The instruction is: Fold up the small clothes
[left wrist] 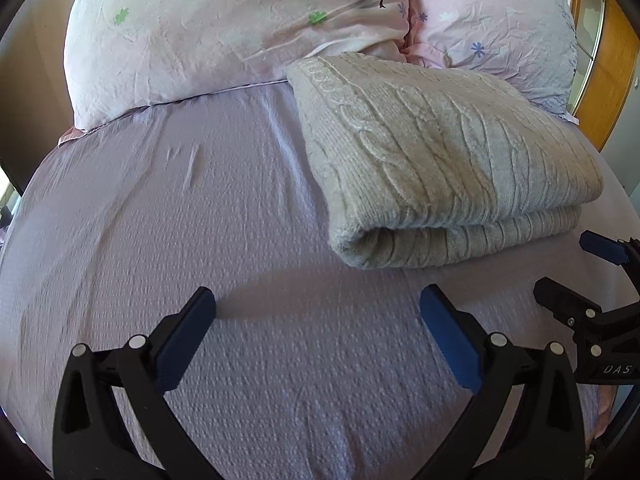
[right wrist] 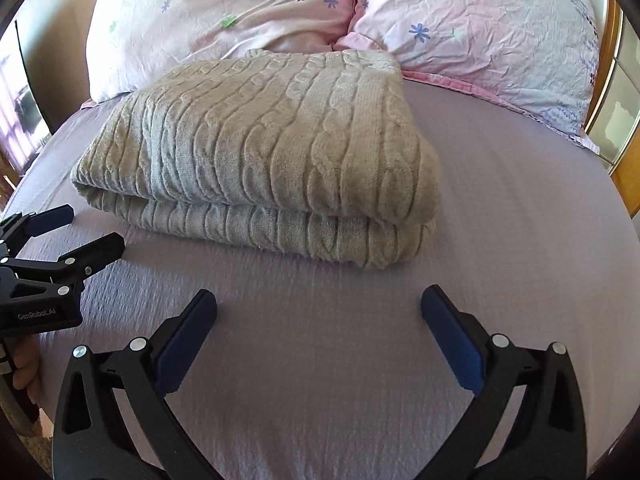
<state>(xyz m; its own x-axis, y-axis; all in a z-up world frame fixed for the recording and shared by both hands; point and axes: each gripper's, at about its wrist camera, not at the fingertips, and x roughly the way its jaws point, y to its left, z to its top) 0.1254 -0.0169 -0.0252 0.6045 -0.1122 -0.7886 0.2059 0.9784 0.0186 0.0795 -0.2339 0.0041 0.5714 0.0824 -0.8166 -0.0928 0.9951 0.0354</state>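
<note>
A beige cable-knit sweater (left wrist: 448,160) lies folded in a thick rectangle on the lilac bedsheet (left wrist: 200,208), its rolled fold facing me; it also shows in the right wrist view (right wrist: 264,160). My left gripper (left wrist: 318,304) is open and empty, hovering over bare sheet in front of and left of the sweater. My right gripper (right wrist: 319,304) is open and empty, over bare sheet in front of the sweater. The right gripper also shows at the right edge of the left wrist view (left wrist: 568,264), and the left gripper at the left edge of the right wrist view (right wrist: 88,228), both open.
Two pink flowered pillows (left wrist: 224,32) (right wrist: 480,36) lean against the head of the bed behind the sweater. A wooden headboard frame (left wrist: 612,80) runs along the right. The bed's left edge drops off near a window (right wrist: 16,108).
</note>
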